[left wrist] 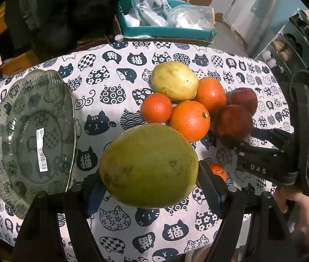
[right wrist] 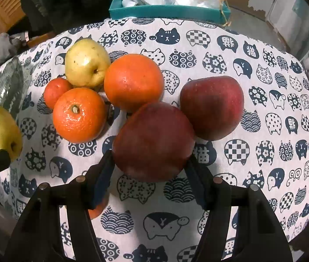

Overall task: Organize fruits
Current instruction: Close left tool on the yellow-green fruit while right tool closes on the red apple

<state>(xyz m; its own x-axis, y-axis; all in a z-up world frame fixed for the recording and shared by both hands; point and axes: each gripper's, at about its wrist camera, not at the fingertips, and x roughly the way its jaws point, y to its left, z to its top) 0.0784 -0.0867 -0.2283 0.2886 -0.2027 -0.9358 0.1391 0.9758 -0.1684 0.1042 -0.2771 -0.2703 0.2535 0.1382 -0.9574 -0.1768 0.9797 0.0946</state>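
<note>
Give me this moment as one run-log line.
left gripper: shut on green pear, lifted | right gripper: shut on red apple | glass plate: bare | oranges: on tablecloth

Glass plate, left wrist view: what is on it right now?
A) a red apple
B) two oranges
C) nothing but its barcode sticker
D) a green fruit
C: the glass plate shows only its white barcode sticker, while the green fruit sits between the left gripper's fingers beside it.
</note>
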